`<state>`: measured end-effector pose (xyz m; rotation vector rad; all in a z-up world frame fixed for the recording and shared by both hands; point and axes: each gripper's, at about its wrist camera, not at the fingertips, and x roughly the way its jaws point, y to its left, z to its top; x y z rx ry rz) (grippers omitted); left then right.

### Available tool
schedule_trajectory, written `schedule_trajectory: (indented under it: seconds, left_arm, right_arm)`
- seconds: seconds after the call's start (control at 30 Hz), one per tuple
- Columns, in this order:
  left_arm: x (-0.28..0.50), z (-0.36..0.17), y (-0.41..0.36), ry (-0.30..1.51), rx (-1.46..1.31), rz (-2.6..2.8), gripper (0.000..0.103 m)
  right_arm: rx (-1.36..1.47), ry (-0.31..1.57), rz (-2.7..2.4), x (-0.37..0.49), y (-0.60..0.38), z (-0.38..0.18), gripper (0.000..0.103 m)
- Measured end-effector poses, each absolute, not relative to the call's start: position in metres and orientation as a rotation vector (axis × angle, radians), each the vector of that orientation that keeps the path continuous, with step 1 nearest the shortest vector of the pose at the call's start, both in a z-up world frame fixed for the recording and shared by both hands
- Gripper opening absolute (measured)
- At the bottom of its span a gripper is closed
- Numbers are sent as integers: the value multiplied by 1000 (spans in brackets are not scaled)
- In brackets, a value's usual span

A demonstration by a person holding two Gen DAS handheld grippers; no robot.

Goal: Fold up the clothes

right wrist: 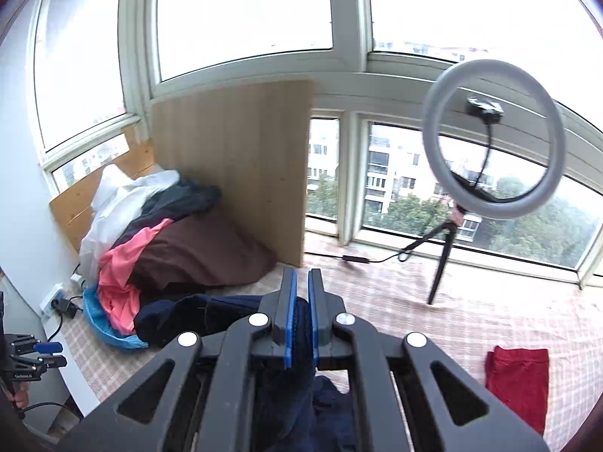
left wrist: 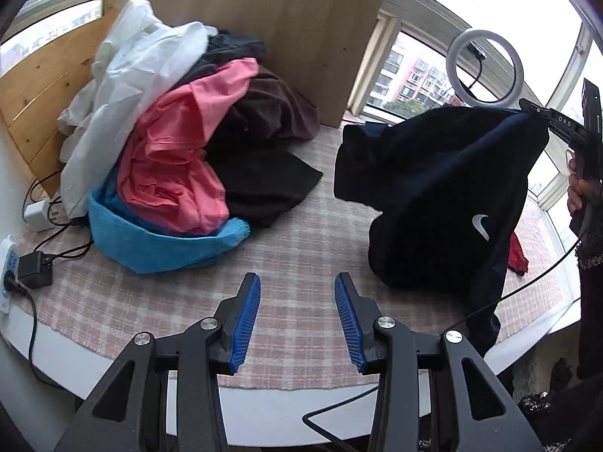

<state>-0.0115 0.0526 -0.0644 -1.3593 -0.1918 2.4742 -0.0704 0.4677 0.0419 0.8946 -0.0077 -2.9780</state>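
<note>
Now | left tongs (left wrist: 297,297) released, low | right tongs (right wrist: 302,303) raised, grasping navy garment (left wrist: 444,196)

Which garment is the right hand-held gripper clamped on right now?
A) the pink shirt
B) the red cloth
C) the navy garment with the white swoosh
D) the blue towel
C: the right hand-held gripper has its blue pads shut on dark navy fabric, and the left wrist view shows the navy garment hanging from it above the table, while the left hand-held gripper stands open and empty.
</note>
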Motion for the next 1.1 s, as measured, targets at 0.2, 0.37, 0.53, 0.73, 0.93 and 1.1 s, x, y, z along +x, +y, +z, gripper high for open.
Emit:
schedule_trajectory:
  seconds: [0.2, 0.37, 0.53, 0.73, 0.93, 1.1]
  left_arm:
    - [-38, -95, 238, 70, -1300, 2019, 42]
    - [-20, -120, 364, 246, -1257, 1732, 46]
    - [-7, -149, 414, 414, -1243, 1692, 29]
    - [-30, -122, 371, 216, -1268, 1711, 2]
    - [-51, -7, 236, -28, -1079, 2043, 2]
    - [-92, -14, 137, -31, -1162, 2376, 2]
  right_arm:
    - [1095, -92, -3218, 10, 573, 32, 6]
    - [1200, -175, -3274, 42, 606, 7, 6]
    - [1200, -261, -3255, 46, 617, 0, 6]
    - [1142, -293, -3229, 37, 622, 5, 6]
    - [995, -358, -3123, 23, 604, 29, 6]
    - [1143, -390, -2812, -56, 560, -6, 57]
